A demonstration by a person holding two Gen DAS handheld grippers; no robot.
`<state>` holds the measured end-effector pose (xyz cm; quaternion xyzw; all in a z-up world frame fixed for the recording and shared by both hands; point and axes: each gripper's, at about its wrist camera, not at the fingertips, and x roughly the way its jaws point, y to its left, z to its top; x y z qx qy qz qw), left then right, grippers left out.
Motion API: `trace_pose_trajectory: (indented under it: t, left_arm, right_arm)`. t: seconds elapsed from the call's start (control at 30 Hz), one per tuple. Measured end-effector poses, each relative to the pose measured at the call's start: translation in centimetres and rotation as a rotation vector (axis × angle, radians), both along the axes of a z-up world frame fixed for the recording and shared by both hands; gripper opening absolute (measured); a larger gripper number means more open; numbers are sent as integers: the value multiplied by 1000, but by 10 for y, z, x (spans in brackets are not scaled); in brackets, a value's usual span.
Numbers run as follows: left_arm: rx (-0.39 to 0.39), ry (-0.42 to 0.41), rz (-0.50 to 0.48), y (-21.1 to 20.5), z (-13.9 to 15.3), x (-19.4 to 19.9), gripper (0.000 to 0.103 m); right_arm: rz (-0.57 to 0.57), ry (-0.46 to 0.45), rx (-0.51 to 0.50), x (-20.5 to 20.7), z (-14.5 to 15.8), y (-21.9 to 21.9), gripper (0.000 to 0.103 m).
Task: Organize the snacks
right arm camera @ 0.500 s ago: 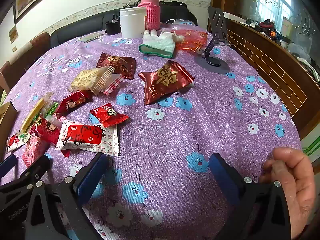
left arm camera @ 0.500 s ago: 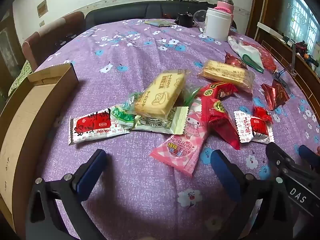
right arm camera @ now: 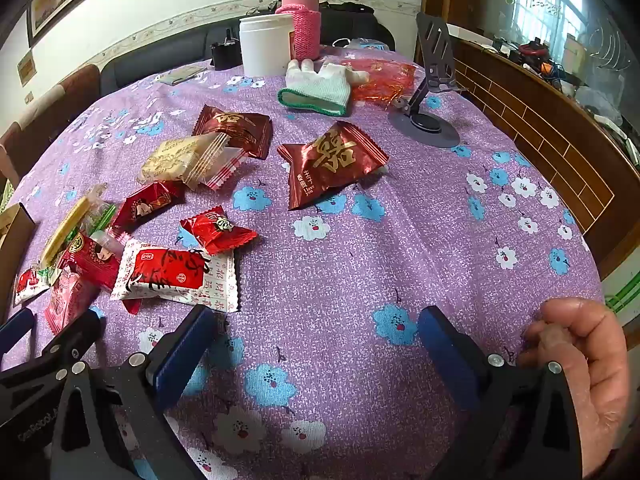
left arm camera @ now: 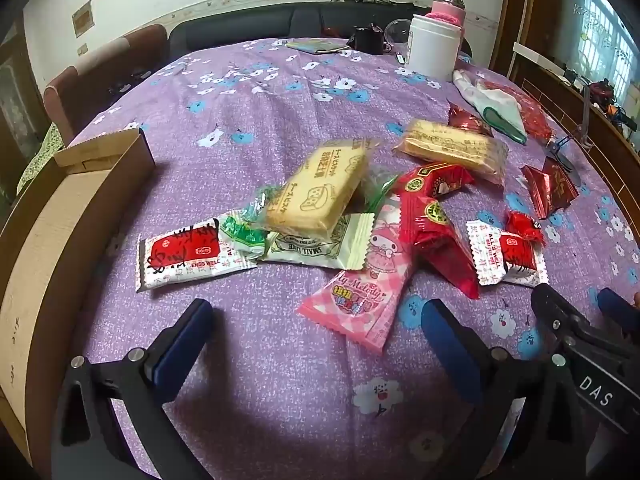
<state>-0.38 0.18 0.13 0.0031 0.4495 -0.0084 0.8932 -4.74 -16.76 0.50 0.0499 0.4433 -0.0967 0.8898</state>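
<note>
Your left gripper (left arm camera: 316, 344) and right gripper (right arm camera: 316, 344) both gape wide, holding nothing. The snacks (left arm camera: 320, 196) lie heaped ahead beside the cardboard box (left arm camera: 44, 240); because they overlap, a careless pinch could drag neighbours along.

two low wrist views, side by side, sharing snacks (left arm camera: 348, 216)

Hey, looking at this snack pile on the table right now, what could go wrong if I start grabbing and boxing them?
1. The yellow biscuit pack lies on top of the cream wrapper and green packet; pulling a lower one may tip it off.
2. The left hand-held gripper and right hand-held gripper sit close together, so they might collide.
3. The glossy dark red pouch looks puffy and could slip from open jaws.
</note>
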Motion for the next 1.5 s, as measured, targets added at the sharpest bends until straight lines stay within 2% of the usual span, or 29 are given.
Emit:
trace_pose_trajectory:
  t: [0.8, 1.07, 1.5]
  left_arm:
    - [4, 5, -12, -1, 0, -3, 103]
    - [7, 30, -66, 0, 1, -16, 103]
    - [10, 47, -54, -1, 1, -17, 103]
  right_arm:
    - [0, 0, 0, 0, 0, 0, 102]
    - [0, 0, 0, 0, 0, 0, 102]
    - [-36, 2, -2, 1, 0, 3, 102]
